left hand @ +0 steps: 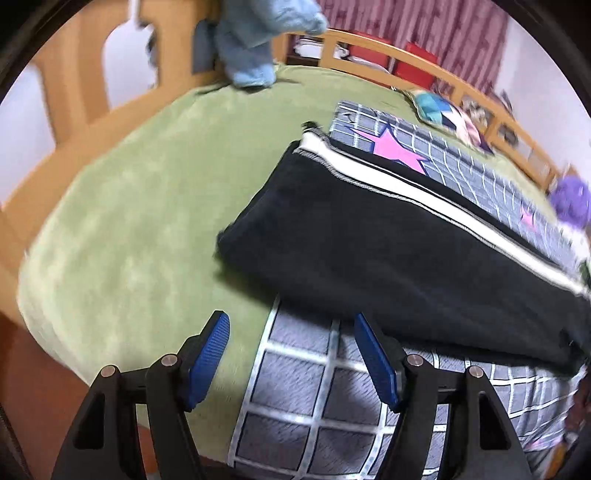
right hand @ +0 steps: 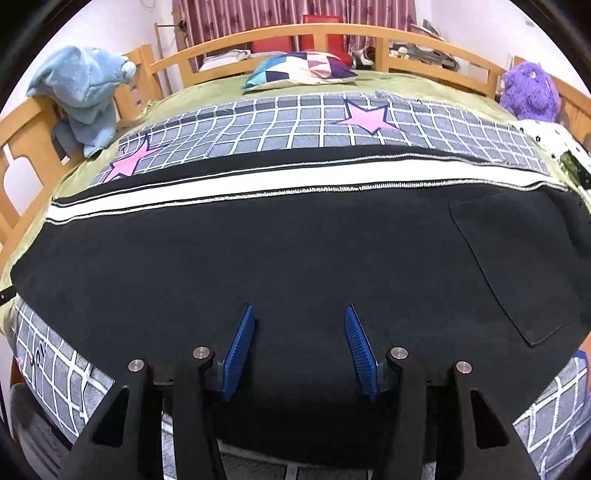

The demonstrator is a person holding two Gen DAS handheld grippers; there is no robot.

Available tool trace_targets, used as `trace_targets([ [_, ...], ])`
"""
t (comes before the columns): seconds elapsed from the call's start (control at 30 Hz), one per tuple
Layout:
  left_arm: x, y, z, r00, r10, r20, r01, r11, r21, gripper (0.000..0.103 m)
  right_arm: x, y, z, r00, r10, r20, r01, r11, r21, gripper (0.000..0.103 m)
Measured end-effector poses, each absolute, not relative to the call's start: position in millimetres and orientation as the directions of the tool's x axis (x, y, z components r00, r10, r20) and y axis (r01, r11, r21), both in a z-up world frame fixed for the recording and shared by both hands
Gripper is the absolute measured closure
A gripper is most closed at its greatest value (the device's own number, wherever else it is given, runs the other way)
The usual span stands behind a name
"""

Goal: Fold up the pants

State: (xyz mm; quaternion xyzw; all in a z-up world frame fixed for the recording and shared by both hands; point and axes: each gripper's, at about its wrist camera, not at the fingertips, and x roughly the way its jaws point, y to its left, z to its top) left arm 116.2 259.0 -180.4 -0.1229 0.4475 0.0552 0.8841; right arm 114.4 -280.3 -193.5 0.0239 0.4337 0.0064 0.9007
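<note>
Black pants with a white side stripe (right hand: 295, 251) fill mid-frame on the grey checked blanket (right hand: 280, 122), purple plush toy (right hand: 528, 92) upper right, while left gripper (left hand: 291, 325) and right gripper (right hand: 299, 317) hover open-jawed, empty.

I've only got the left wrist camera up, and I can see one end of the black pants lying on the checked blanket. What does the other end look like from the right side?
Observer: In the right wrist view the pants lie flat across the checked blanket, and a square back pocket shows near their right end.
Operator: Is the right gripper holding them?
Observer: No. The right gripper hovers over the black cloth with its jaws apart and nothing pinched between them.
Operator: Anything else near that pocket end?
Observer: A purple plush toy sits by the wooden bed rail beyond it; your view only catches a blurred piece of it.
</note>
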Motion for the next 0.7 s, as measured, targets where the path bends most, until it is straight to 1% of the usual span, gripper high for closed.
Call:
trace_targets([
  [0.07, 117.1, 265.6, -187.4, 0.596, -0.034, -0.802, -0.228, 0.951, -0.21, 0.035, 111.4, -279.4, -195.4, 0.617, 0.035, -0.786, 0.014, 0.998, 0.055, 0.052],
  [0.2, 130.6, 286.1, -192.0, 0.651, -0.134, -0.747, -0.247, 0.893, -0.376, 0.035, 107.2, -284.0, -197.2, 0.606, 0.028, -0.795, 0.026, 0.998, 0.054, 0.052],
  [0.3, 149.8, 293.8, -202.2, 0.647, -0.157, -0.746, -0.271, 0.868, -0.417, 0.035, 101.9, -284.7, -194.3, 0.604, 0.013, -0.797, 0.032, 0.999, 0.04, 0.052],
  [0.37, 159.5, 298.0, -210.8, 0.646, -0.151, -0.749, -0.299, 0.852, -0.429, 0.038, 97.4, -285.4, -192.1, 0.604, 0.007, -0.797, 0.045, 0.998, 0.042, 0.052],
  [0.4, 163.2, 299.2, -212.4, 0.661, -0.135, -0.738, -0.312, 0.845, -0.434, 0.05, 95.8, -285.9, -191.5, 0.604, 0.004, -0.797, 0.052, 0.998, 0.044, 0.052],
  [0.43, 166.7, 299.6, -211.5, 0.673, -0.119, -0.73, -0.317, 0.845, -0.43, 0.078, 94.6, -286.9, -191.1, 0.605, 0.001, -0.796, 0.058, 0.997, 0.046, 0.052],
  [0.47, 168.2, 300.8, -206.6, 0.69, -0.12, -0.713, -0.302, 0.849, -0.434, 0.087, 93.1, -287.5, -190.8, 0.607, 0.0, -0.795, 0.066, 0.997, 0.05, 0.052],
  [0.5, 167.3, 303.0, -194.7, 0.721, -0.157, -0.675, -0.246, 0.853, -0.461, 0.087, 90.8, -288.1, -189.9, 0.611, 0.002, -0.792, 0.07, 0.996, 0.056, 0.052],
  [0.57, 164.8, 306.7, -171.0, 0.763, -0.16, -0.626, -0.194, 0.867, -0.459, 0.087, 88.0, -288.3, -184.3, 0.626, 0.012, -0.779, 0.071, 0.995, 0.073, 0.052],
  [0.6, 166.3, 307.4, -169.1, 0.766, -0.163, -0.622, -0.192, 0.865, -0.464, 0.087, 84.8, -288.0, -179.5, 0.641, 0.032, -0.767, 0.064, 0.993, 0.095, 0.052],
  [0.67, 175.0, 302.5, -179.0, 0.727, -0.126, -0.675, -0.222, 0.887, -0.405, 0.086, 79.6, -284.1, -171.8, 0.668, 0.084, -0.739, 0.03, 0.99, 0.14, 0.052],
  [0.7, 181.1, 300.4, -191.4, 0.689, -0.109, -0.717, -0.248, 0.893, -0.374, 0.083, 79.6, -281.6, -171.0, 0.673, 0.102, -0.733, 0.013, 0.989, 0.149, 0.051],
])
